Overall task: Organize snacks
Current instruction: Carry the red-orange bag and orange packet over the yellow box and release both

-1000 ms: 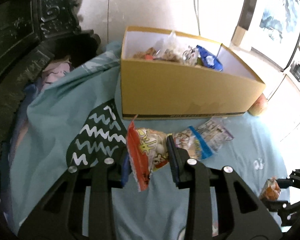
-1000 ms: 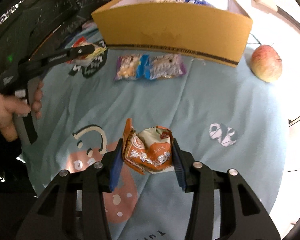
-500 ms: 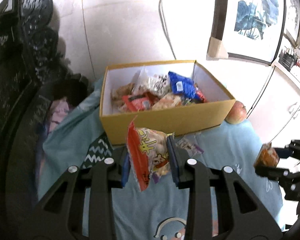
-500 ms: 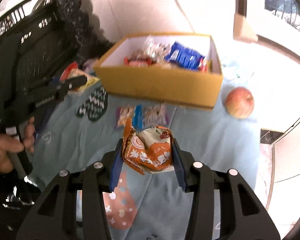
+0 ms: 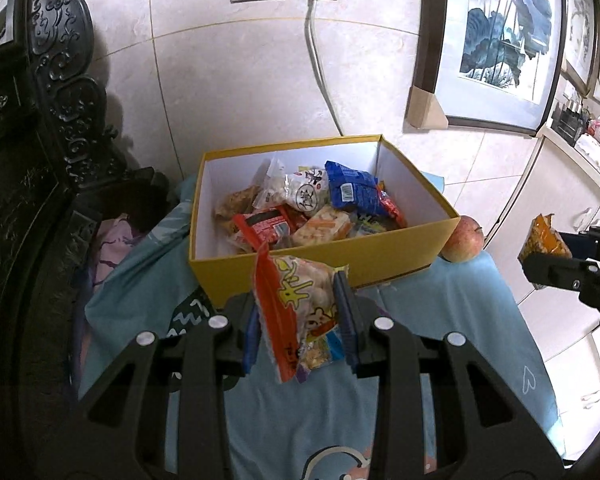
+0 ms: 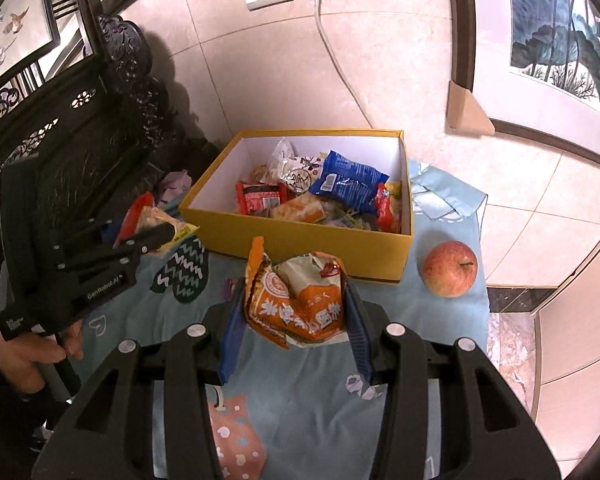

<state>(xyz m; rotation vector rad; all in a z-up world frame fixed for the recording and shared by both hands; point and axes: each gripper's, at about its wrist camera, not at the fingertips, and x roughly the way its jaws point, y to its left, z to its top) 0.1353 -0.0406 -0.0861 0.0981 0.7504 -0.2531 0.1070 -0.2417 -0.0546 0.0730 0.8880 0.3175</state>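
A yellow cardboard box (image 5: 380, 258) (image 6: 300, 240) stands on the blue cloth and holds several snack packets. My left gripper (image 5: 298, 320) is shut on a red and yellow snack packet (image 5: 300, 304), held in the air in front of the box. It also shows in the right wrist view (image 6: 152, 232) at the left. My right gripper (image 6: 294, 312) is shut on an orange snack packet (image 6: 300, 300), held above the cloth in front of the box. The orange packet also shows in the left wrist view (image 5: 542, 242) at the right edge.
A red apple (image 6: 450, 268) (image 5: 462, 240) lies on the cloth right of the box. Dark carved furniture (image 5: 40, 160) stands at the left. A tiled wall with a socket and cable (image 5: 316, 40) is behind the box. A framed picture (image 5: 496, 40) leans at the right.
Both grippers have risen with their packets and tilted up, so the box's inside is now seen from above. The two packets lying on the cloth are now hidden behind the held ones.
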